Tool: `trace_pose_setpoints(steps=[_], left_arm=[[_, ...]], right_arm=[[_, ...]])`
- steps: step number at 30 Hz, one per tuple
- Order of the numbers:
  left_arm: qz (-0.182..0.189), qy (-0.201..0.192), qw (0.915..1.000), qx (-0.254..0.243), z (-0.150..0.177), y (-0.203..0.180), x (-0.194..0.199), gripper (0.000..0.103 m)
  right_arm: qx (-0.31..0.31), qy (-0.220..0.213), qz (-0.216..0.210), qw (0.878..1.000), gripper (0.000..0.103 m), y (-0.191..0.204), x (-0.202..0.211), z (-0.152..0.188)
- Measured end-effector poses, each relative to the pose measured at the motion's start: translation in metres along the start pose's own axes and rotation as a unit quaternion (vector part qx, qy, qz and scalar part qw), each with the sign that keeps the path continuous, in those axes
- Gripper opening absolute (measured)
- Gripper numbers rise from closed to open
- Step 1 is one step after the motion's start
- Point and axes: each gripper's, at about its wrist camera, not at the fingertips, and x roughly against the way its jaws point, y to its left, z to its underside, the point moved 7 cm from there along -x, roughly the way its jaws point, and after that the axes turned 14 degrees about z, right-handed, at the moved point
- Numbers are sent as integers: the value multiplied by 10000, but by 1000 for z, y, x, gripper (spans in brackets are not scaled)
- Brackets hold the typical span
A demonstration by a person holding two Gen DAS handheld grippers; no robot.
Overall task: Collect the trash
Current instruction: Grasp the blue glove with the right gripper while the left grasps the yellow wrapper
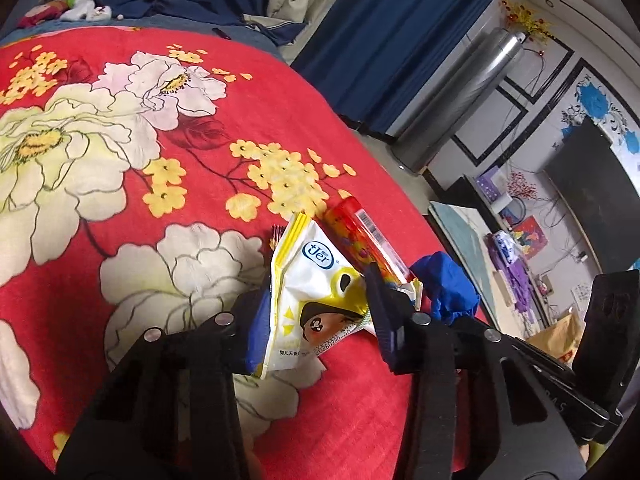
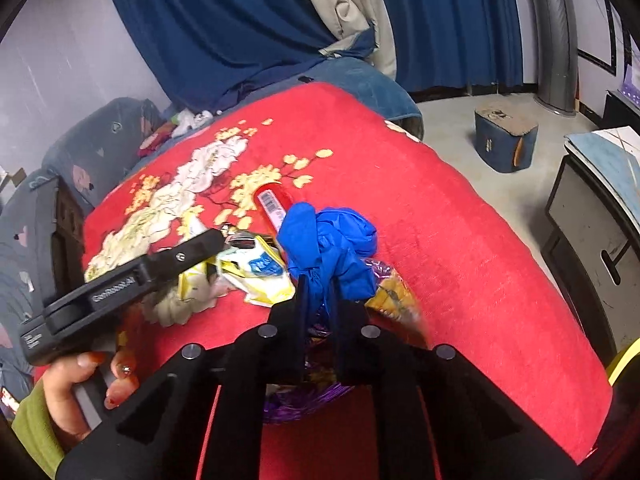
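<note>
Trash lies in a heap on a red floral blanket. In the left wrist view my left gripper is shut on a crumpled white-and-yellow wrapper, with a pad pressing each side. A red tube-shaped wrapper lies just behind it. In the right wrist view my right gripper is shut on a bunched blue glove, its jaws almost together. Purple foil and an orange-yellow wrapper lie under the glove. The red tube wrapper and white-and-yellow wrapper sit to the left.
A hand holds the left gripper's handle at lower left. The blanket's edge drops to the floor on the right. There stand a dark blue box and a black cabinet. Blue curtains hang behind.
</note>
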Motion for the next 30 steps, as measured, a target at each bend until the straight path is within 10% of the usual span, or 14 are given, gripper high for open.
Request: trace_pose_setpoints(steps=[30], left_arm=[[457, -617, 9939, -789, -17, -87, 75, 35]], right_arm=[[-843, -693, -946, 9895, 10, -13, 107, 13]])
